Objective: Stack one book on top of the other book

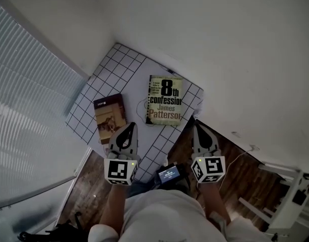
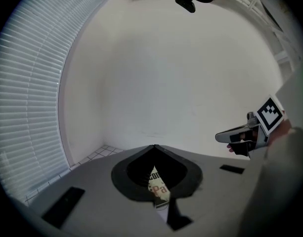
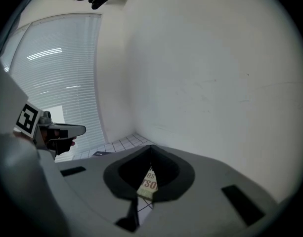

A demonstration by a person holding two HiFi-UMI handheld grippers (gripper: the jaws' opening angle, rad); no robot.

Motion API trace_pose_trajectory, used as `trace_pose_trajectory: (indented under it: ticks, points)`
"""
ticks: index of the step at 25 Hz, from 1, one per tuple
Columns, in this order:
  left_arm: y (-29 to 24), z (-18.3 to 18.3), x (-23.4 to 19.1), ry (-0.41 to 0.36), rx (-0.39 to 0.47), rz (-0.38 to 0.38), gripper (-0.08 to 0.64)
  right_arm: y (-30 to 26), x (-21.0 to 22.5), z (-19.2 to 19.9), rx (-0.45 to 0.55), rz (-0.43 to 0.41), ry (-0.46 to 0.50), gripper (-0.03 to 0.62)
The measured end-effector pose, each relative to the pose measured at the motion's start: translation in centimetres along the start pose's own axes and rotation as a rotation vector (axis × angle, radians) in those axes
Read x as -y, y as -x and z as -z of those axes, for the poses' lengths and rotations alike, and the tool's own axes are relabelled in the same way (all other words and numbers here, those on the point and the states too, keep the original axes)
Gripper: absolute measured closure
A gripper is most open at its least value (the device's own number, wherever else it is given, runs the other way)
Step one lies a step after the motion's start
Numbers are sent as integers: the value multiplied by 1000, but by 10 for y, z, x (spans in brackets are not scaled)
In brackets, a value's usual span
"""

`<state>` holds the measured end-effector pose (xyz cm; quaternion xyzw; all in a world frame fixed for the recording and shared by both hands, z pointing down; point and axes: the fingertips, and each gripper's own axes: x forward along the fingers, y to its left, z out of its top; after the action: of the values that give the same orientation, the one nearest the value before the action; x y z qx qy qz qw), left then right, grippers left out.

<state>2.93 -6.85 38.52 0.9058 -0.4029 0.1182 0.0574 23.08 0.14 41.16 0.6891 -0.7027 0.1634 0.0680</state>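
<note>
Two books lie flat on a white grid-topped table [image 1: 116,59] in the room's corner. The small brown book [image 1: 110,116] is on the left. The larger pale book with "8th confession" on its cover [image 1: 165,100] is on the right. My left gripper [image 1: 129,126] hovers at the table's near edge just right of the brown book, jaws shut and empty. My right gripper [image 1: 197,127] is shut and empty too, beside the pale book's near right corner. In each gripper view, a strip of the pale book [image 2: 158,187] [image 3: 149,181] shows below the shut jaws.
White walls close the corner behind the table. Window blinds [image 1: 28,110] run along the left. Dark wood floor [image 1: 245,178] lies to the right, with a white cable [image 1: 239,159] and a white frame [image 1: 290,195]. A small lit screen [image 1: 168,174] sits at my chest.
</note>
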Motion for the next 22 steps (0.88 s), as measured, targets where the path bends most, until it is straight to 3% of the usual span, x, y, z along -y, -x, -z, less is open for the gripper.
trace_pose_trajectory:
  ticks: [8, 22]
  points:
    - [-37, 7, -15, 2, -22, 26, 551, -30, 9, 7, -32, 49, 2, 584]
    - [-85, 66, -21, 11, -156, 89, 551, -68, 17, 53, -127, 93, -32, 584]
